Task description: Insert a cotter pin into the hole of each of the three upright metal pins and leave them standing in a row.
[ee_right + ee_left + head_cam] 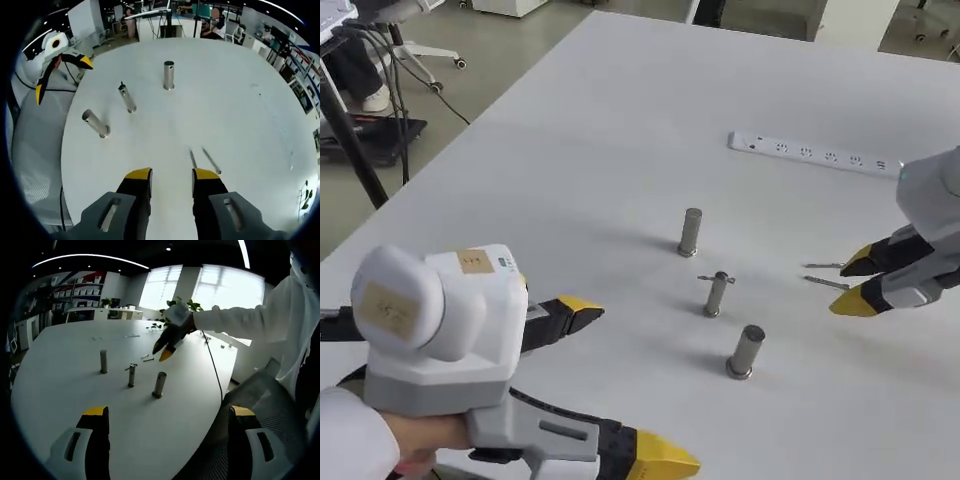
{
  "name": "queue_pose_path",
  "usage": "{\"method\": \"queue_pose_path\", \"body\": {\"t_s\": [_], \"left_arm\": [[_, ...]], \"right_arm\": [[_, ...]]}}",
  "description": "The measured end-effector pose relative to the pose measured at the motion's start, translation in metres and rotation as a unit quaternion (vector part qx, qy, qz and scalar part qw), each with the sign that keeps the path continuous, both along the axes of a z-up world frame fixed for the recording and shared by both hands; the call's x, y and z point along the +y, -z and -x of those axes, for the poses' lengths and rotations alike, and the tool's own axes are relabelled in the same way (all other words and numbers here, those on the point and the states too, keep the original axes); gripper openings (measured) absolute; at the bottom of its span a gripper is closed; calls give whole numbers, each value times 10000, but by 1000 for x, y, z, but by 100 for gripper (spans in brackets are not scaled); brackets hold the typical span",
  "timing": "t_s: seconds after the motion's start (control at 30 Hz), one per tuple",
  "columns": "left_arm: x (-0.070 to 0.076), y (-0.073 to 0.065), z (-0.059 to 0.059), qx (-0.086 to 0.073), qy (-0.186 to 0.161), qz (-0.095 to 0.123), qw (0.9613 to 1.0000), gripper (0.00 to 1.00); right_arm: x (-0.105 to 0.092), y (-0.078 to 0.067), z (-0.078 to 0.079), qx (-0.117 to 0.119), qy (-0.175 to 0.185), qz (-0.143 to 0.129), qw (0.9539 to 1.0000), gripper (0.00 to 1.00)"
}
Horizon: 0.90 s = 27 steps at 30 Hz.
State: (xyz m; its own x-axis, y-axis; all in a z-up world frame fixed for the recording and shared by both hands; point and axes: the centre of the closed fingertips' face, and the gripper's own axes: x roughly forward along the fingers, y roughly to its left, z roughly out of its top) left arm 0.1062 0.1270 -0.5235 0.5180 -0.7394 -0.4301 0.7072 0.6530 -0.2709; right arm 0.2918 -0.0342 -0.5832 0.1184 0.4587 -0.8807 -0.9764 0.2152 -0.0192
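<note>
Three upright metal pins stand in a diagonal row on the white table: a far pin [691,232], a middle pin [717,294] and a near pin [747,352]. A cotter pin [717,279] sticks through the top of the middle pin [127,97]. Two loose cotter pins [826,275] lie flat to the right of the row. My right gripper [847,287] hovers open just behind those loose cotter pins [202,159], holding nothing. My left gripper [640,390] is wide open and empty at the table's near left, facing the row [131,375].
A white power strip [815,155] lies beyond the pins at the back right. The table's left edge [470,130] runs diagonally, with cables and a chair base on the floor past it. Bare tabletop surrounds the row.
</note>
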Motion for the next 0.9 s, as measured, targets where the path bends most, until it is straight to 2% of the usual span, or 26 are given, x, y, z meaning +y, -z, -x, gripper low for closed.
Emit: {"method": "queue_pose_path", "body": {"t_s": [0.07, 0.2, 0.3, 0.6, 0.8, 0.9], "left_arm": [[0, 2, 1, 9, 16, -58, 10000, 99], [1, 3, 1, 44, -1, -55, 10000, 97], [3, 4, 1, 45, -53, -51, 10000, 97], [5, 8, 1, 147, -122, -64, 9998, 97], [4, 9, 2, 156, -120, -88, 9998, 96], [4, 11, 3, 138, -79, -246, 9996, 95]], "right_arm": [[-2, 4, -4, 15, 21, 106, 9999, 20], [-1, 11, -12, -108, -40, 255, 9996, 10], [-2, 15, -17, -203, -119, 388, 9990, 9], [-7, 22, -26, -224, -130, 569, 9980, 6], [-10, 28, -24, -213, -211, 728, 9969, 1], [-8, 26, -24, -204, -233, 707, 9970, 0]]}}
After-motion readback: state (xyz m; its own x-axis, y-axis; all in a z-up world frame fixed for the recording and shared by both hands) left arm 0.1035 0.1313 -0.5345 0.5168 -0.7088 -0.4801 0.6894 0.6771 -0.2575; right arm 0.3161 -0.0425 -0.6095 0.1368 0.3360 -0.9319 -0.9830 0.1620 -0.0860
